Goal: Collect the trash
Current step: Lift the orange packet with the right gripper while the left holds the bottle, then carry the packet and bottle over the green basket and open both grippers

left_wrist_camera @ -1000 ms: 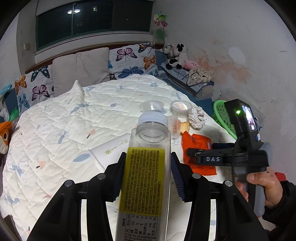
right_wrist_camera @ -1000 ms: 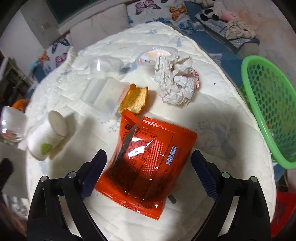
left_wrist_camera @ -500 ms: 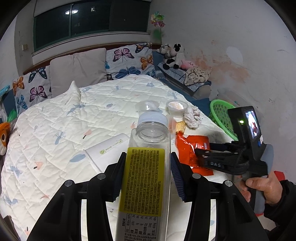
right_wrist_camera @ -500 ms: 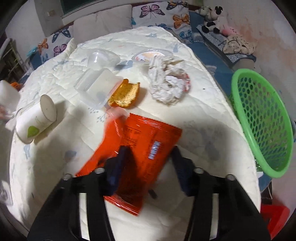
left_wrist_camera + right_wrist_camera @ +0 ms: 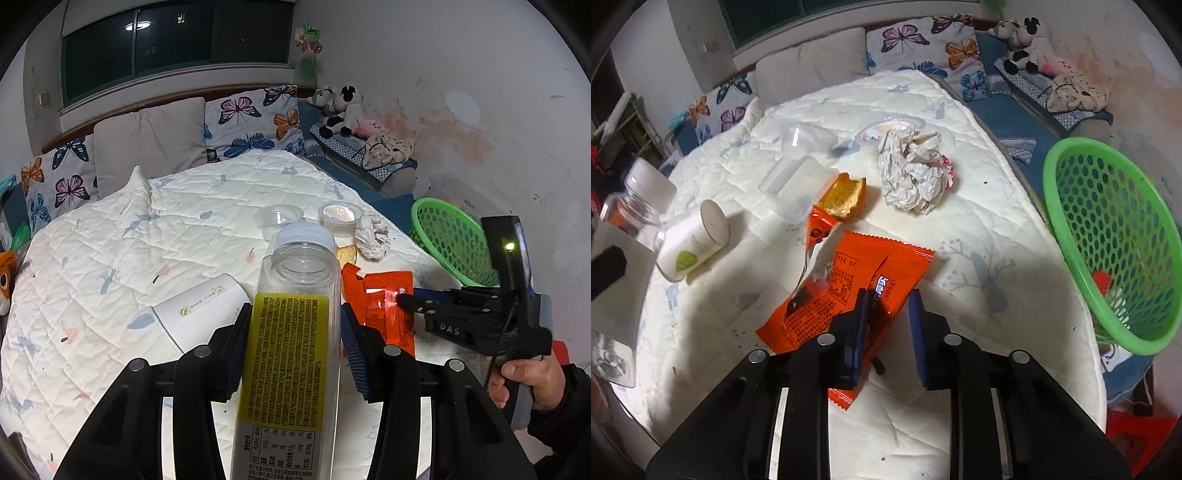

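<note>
**Bottle held in my left, my right closing on the orange wrapper**

Left wrist view: my left gripper (image 5: 291, 332) has its fingers (image 5: 236, 347) partway apart and pressed against both sides of a clear plastic bottle with a yellow label and white cap (image 5: 295, 332), which stands between them and fills the middle of the picture. Just left of the fingers a white paper cup (image 5: 199, 310) lies on its side on the white quilted bed (image 5: 147, 229). To the right, the right gripper (image 5: 406, 301) pinches the orange foil snack wrapper (image 5: 380, 295), with a hand (image 5: 532, 384) on its handle.

Right wrist view: my right gripper's blue fingers (image 5: 862, 314) are closing, nearly together, with one edge of the wrapper between them; the rest spreads ahead and left on the bed. Beyond the fingertips lie a crumpled white paper ball (image 5: 912, 177) and a piece of bread (image 5: 844, 194). A green perforated plastic basket (image 5: 1115, 240) stands well to the right, off the bed's edge.
</note>
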Tool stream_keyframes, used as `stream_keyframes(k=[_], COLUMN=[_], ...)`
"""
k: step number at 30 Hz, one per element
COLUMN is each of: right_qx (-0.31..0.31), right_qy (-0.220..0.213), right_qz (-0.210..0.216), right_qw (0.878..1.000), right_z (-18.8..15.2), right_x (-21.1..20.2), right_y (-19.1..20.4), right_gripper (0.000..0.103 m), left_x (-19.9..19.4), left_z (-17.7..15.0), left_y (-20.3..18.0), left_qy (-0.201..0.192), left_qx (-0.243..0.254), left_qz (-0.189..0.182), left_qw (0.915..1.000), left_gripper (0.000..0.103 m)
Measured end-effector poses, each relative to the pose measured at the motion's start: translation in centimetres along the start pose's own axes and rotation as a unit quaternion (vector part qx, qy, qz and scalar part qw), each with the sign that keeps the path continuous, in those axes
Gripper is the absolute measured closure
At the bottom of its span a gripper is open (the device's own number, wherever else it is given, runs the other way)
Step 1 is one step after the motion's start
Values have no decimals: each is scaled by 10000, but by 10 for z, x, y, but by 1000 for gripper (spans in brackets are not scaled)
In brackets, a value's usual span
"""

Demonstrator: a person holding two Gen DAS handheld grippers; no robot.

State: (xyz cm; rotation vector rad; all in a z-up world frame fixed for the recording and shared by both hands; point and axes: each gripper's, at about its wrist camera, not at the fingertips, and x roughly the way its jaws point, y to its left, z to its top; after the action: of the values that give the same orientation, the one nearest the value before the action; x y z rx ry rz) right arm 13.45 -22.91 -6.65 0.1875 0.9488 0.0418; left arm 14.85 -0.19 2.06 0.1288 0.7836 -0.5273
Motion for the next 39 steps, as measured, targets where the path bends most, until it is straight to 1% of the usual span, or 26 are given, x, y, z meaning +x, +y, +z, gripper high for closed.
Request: stream_keyframes(k=[5, 10, 15, 17, 25, 34, 39], right_qx=[-70, -140, -41, -3, 187, 419, 583], right_qy=[-301, -605, -809, -858, -1064, -1385, -1424], right_qz=[122, 102, 67, 46, -8, -369, -641], right_qw=[9994, 9980, 9967, 9963, 9941, 9888, 9860], right_z=[-2, -1, 3, 3, 7, 20, 21], right_x=[-20, -45, -66, -71, -88, -107, -107], right_y=[-2, -11, -36, -46, -88, -143, -176], right_gripper=[85, 88, 90, 92, 95, 95, 95], left_x=[0, 2, 6, 10, 28, 48, 60], left_z=[0, 2, 10, 14, 34, 58, 72], left_y=[1, -8, -26, -36, -74, -117, -143], left_qy=[3, 4, -4, -7, 26, 52, 74], left_qx=[7, 50, 105, 145, 242, 405, 533], left_qz=[-18, -71, -159, -212, -404, -611, -719], left_qw=[10000, 10000, 9998, 9997, 9989, 9973, 9960], left_gripper=[57, 57, 57, 57, 57, 57, 57])
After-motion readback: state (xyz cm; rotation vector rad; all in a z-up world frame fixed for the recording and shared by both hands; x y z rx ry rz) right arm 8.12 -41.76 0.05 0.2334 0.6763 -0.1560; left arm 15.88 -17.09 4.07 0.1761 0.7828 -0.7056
